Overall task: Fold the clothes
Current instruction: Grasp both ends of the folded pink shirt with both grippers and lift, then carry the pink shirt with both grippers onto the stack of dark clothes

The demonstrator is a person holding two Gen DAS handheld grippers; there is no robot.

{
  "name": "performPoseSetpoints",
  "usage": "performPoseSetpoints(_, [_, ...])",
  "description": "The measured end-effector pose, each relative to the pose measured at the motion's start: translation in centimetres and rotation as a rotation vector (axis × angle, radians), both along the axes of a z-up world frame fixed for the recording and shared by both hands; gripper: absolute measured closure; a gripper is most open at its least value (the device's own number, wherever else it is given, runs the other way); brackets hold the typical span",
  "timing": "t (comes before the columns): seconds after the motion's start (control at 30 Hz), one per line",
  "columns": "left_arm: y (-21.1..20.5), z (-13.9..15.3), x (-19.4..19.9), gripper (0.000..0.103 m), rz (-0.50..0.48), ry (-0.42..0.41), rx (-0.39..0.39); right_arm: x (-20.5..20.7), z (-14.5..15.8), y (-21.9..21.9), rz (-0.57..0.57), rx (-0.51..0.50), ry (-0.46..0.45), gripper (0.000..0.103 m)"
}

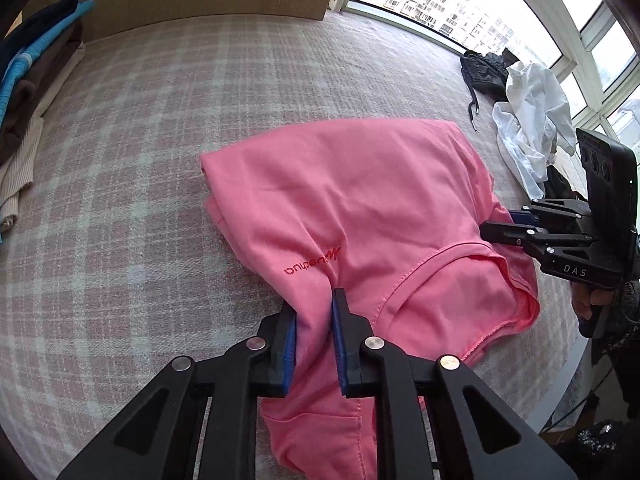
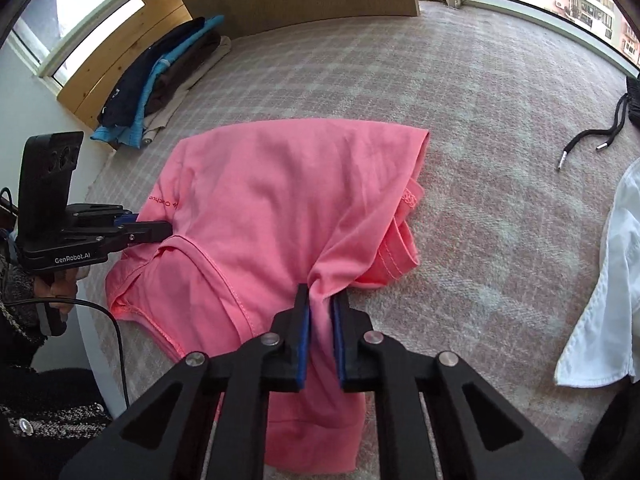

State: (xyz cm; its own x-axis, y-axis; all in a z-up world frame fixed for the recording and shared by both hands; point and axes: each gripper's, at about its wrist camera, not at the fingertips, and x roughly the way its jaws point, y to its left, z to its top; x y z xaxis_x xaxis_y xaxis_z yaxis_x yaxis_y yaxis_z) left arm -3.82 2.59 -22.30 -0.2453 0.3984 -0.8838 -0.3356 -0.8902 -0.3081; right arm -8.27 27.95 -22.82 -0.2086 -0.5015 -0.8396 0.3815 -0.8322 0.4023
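A pink T-shirt [image 1: 360, 208] [image 2: 280, 200] lies partly folded on the checked cloth surface, its neckline toward me. My left gripper [image 1: 314, 304] is shut on a pinch of the shirt's near left part, beside the red logo. It shows from the side in the right wrist view as the left gripper [image 2: 168, 232] at the shirt's left edge. My right gripper [image 2: 320, 300] is shut on a bunched fold at the shirt's near right side. In the left wrist view, the right gripper [image 1: 486, 230] bites the shirt's right edge.
A stack of folded clothes [image 2: 160, 80] [image 1: 28, 92] lies at the far left by a wooden board. A crumpled white garment [image 1: 528, 132] [image 2: 608, 300] and a black one with drawstrings [image 1: 484, 72] [image 2: 592, 136] lie at the right by the windows.
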Motion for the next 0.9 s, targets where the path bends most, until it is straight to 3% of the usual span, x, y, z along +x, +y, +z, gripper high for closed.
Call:
performPoseSetpoints(0.17, [-2.0, -0.3, -0.1, 0.094, 0.06, -0.063, 0.191, -0.5, 0.0, 1.5, -0.062, -0.116, -0.083, 0.094])
performPoseSetpoints(0.3, [-3.0, 1.5, 0.2, 0.095, 0.09, -0.048, 0.261, 1.2, 3.6, 1.9, -0.059, -0.161, -0.019, 0.094])
performPoseSetpoints(0.67, [-5.5, 9.9, 0.2, 0.097, 0.029, 0.154, 0.272, 2.3, 14.3, -6.2, -0.009, -0.181, 0.162, 0.094])
performPoseSetpoints(0.9, [-12.5, 14.7, -1.4, 0.097, -0.003, 0.267, 0.264, 0.5, 19.5, -16.0, 0.014, -0.212, 0.271, 0.095])
